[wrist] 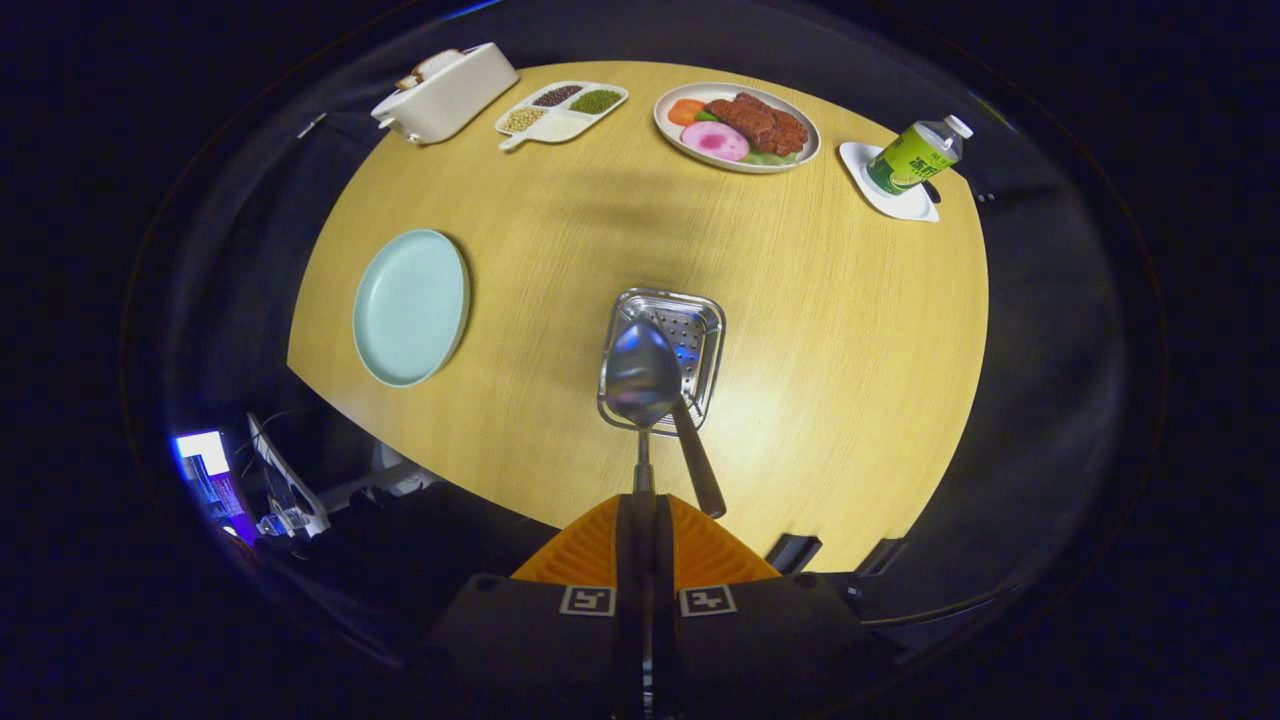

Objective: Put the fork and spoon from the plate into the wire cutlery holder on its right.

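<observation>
1. Here, over a wooden table (800, 330), the gripper (643, 545) is clamped on the thin handle of a spoon (641, 375), both fingers pressed against it, the bowl of the spoon hanging just above the near rim of the wire cutlery holder (700, 330).
2. A second handle, most likely the fork (697, 465), already leans out of the holder's near edge beside the spoon; its head is hidden inside.
3. The step in hand appears to be the drop of the spoon: it would go best with the bowl carried a little further over the open mouth, clear of the rim and of the leaning handle, and tipped down before the fingers part.
4. Judged risk: a release too near the rim could let the spoon slide off onto the table.
5. The pale blue plate (410, 305), left of the holder, lies bare.
6. Beyond, a divided tray (560, 112) holds beans and seeds, an oval dish (810, 150) carries meat and sliced vegetables, and a bottle (912, 155) rests on a small white tray (905, 205).
</observation>
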`<state>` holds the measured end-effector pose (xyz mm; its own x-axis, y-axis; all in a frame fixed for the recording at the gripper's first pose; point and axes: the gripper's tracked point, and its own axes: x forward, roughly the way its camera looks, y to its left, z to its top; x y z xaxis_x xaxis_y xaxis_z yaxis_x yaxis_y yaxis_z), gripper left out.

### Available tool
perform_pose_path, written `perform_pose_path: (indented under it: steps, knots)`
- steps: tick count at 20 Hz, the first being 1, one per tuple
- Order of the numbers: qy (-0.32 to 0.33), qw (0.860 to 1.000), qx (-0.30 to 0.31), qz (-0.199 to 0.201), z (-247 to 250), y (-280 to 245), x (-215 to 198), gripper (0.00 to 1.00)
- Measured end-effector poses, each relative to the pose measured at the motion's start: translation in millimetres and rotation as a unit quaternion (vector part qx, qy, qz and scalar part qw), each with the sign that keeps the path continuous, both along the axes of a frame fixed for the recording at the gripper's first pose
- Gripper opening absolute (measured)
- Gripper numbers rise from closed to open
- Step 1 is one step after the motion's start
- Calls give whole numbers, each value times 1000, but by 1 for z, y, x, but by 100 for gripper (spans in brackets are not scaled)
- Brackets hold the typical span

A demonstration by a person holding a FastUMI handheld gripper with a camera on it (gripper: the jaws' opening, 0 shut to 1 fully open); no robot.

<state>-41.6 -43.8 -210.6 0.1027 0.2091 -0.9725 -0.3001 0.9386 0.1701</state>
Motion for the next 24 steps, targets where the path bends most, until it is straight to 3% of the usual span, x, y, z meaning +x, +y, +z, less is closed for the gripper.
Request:
perform_pose_path:
  steps: [8,16,21,24]
  knots:
    - [92,994,-32,41,-22,7,19,8]
    - [133,987,-67,68,-35,20,31,9]
    - [125,988,-66,65,-35,26,35,18]
    - [79,995,-39,39,-23,29,41,39]
